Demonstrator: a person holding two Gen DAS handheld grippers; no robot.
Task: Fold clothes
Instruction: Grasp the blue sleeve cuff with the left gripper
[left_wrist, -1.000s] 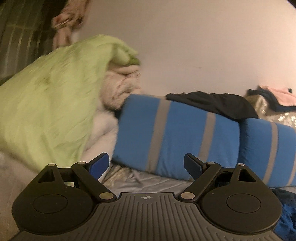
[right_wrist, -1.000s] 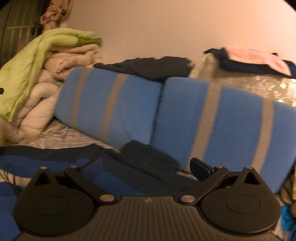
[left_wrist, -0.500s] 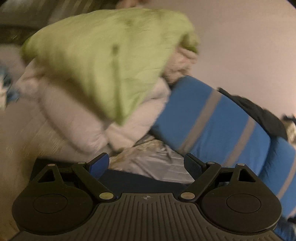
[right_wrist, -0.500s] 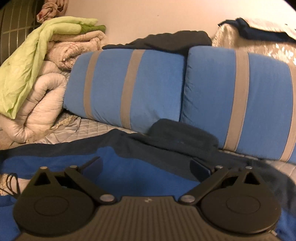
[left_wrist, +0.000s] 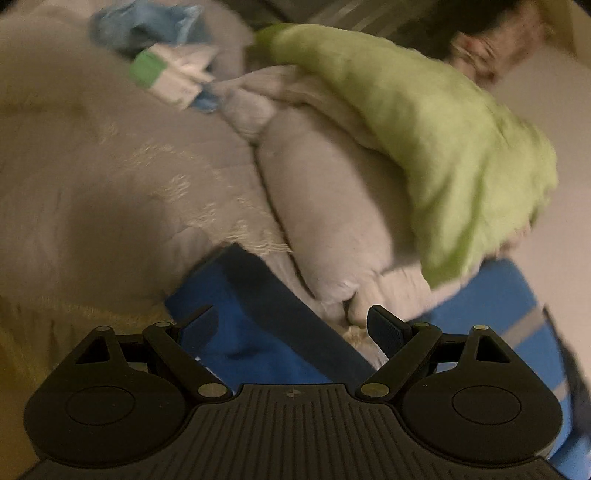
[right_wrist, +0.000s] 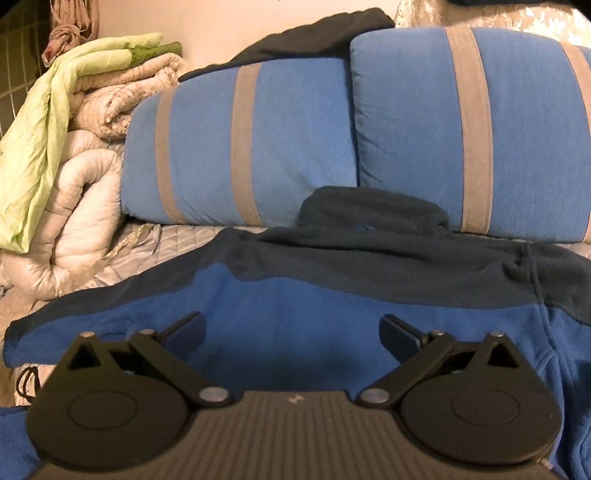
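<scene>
Both wide: right tongs (right_wrist: 291, 332) gaping, empty, low over blue hoodie (right_wrist: 295, 314); hoodie flat on bed (right_wrist: 162, 240), hood toward striped pillows (right_wrist: 240, 147); left tongs (left_wrist: 295, 325) gaping, empty, above hoodie's edge; view blurred.

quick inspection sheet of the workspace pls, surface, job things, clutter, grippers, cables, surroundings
surface: bed with a pale quilted cover, partly bare beside the garment.
job's things: blue and navy sweatshirt spread out flat, collar toward the pillows; not yet folded.
clutter: two blue pillows with grey stripes; rolled pale duvet under a green sheet; dark garment on top of the pillows; small white and green pack, blurred.
grippers: left hand-held gripper open over the sweatshirt's edge; right hand-held gripper open above the sweatshirt, holding nothing.
cables: thin black cord at the sweatshirt's left edge.
surroundings: plain wall behind the pillows.
</scene>
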